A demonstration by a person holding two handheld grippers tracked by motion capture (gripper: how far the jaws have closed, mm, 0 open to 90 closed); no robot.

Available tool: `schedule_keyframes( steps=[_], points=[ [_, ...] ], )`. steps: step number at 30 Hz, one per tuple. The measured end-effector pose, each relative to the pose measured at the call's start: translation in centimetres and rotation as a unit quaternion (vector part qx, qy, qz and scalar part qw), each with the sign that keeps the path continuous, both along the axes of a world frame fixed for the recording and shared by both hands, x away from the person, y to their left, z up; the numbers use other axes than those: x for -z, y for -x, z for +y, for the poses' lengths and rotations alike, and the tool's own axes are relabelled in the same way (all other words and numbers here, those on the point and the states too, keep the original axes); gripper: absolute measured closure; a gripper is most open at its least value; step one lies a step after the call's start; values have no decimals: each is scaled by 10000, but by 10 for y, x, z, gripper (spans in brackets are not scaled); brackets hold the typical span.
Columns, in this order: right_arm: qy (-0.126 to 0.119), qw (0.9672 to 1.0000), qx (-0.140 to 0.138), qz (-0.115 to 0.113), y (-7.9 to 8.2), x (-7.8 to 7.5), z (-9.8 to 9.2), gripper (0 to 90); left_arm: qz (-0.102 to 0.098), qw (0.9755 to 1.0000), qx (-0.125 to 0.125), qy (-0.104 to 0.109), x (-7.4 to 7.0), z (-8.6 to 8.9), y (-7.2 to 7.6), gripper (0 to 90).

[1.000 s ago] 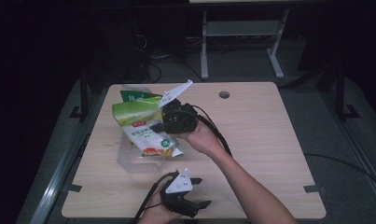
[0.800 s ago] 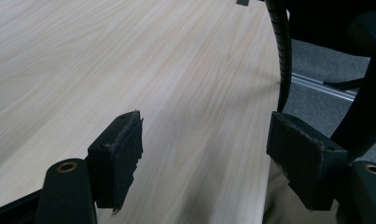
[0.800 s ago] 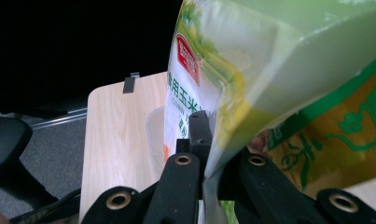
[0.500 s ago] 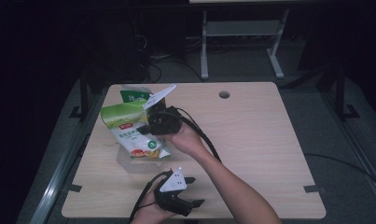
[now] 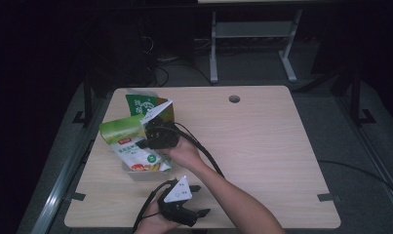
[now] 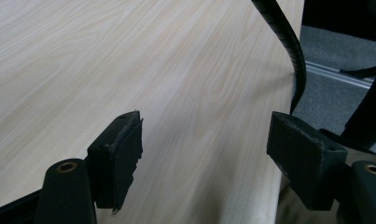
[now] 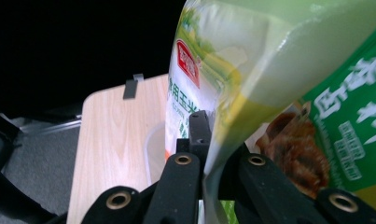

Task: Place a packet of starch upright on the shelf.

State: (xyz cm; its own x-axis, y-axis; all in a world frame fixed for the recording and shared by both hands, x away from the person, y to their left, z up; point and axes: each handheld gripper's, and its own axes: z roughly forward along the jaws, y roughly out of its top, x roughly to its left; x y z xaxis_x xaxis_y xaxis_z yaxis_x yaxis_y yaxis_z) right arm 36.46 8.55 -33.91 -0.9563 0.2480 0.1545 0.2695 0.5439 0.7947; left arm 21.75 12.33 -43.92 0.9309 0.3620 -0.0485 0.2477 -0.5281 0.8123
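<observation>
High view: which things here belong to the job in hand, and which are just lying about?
In the job:
- light green bag, clamped by the right gripper
- white bag under it, in a clear tub

Lying about:
- dark green bag behind them
- left gripper, jaws open over bare table
- metal stand on the floor beyond

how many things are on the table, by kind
green snack bags: 3 (light green bag held in the right gripper, white and green bag in the container, dark green bag behind)
clear plastic container: 1
total: 4
</observation>
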Motion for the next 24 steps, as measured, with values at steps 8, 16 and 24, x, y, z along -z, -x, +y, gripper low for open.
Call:
schedule_keyframes(
  steps=[8,16,24],
  points=[
    [1,9999,-30,147,1,17,-5,855,-39,10000,16,-30,2,0,0,259],
    [573,9983,-99,-78,3,4,-13,799,-101,9999,-3,-29,2,-2,2,256],
    [951,9954,-92,-15,5,17,-16,859,-104,9999,26,-66,3,-5,2,256]
  ],
)
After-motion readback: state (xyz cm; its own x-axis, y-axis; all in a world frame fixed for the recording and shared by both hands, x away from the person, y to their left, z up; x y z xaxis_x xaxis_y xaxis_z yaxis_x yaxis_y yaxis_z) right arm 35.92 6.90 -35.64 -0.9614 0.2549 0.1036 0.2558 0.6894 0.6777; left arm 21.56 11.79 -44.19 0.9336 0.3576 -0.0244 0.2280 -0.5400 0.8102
